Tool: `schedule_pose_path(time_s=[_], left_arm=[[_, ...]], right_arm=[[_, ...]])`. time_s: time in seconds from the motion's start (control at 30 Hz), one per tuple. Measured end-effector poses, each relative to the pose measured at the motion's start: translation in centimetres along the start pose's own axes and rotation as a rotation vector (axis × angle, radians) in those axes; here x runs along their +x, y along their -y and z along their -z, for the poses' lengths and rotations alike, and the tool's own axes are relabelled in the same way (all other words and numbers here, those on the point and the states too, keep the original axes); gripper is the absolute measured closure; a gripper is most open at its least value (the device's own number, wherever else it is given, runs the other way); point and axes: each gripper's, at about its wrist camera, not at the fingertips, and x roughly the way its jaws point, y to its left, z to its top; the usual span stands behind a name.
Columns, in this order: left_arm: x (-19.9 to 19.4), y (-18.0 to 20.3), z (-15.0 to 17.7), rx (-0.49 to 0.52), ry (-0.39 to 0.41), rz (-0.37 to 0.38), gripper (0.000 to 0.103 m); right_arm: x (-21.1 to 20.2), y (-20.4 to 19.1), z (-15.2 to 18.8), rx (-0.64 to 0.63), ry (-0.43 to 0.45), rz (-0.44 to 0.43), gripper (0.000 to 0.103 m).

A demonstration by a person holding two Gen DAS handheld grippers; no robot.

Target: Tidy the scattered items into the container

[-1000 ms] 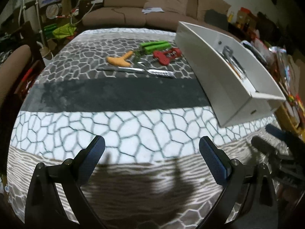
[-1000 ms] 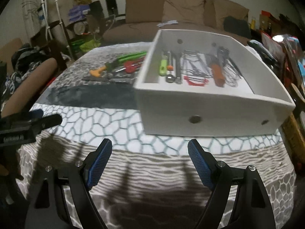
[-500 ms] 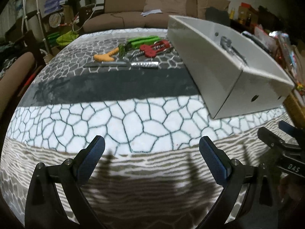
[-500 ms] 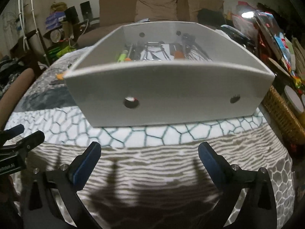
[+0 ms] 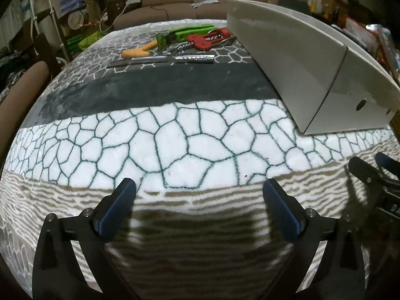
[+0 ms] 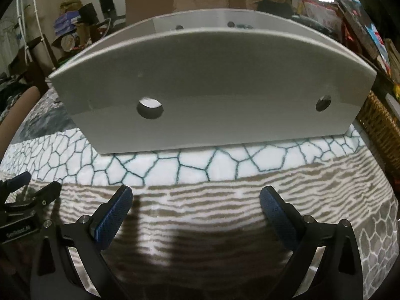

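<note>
Your left gripper (image 5: 198, 196) hangs low over the patterned fleece blanket (image 5: 175, 150), its blue-padded tongs spread wide with nothing between them. Your right gripper (image 6: 196, 203) is the same: its jaws have just been opening and now stand fully apart, empty, pointing at the near wall of the white rectangular box (image 6: 212, 85).

That box sits on the blanket just ahead of your right gripper, two round holes in its facing wall; you cannot see its contents from this low angle.

Left of the box's far end, the loose items lie in a cluster: a green plastic-handled tool (image 5: 192, 31), a red metal corkscrew (image 5: 208, 40) close beside the box wall, an orange-handled tool (image 5: 138, 51), and a long steel knife (image 5: 162, 60) on the near side of them. All are well apart from both grippers.

Behind the box stands a brown sofa (image 5: 170, 5).
</note>
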Motion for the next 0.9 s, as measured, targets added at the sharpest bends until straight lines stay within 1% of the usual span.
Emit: schedule_pose_path(time_s=[0.3,0.9], left_arm=[[0.19,-0.03,0.04,-0.01,-0.005,0.003,0.0],[0.15,-0.08,0.07,-0.01,-0.006,0.003,0.0]], right_arm=[[0.6,-0.67,0.09,-0.033,-0.027,0.045,0.0],[0.72,-0.85,0.24,-0.04,-0.031,0.054,0.0]])
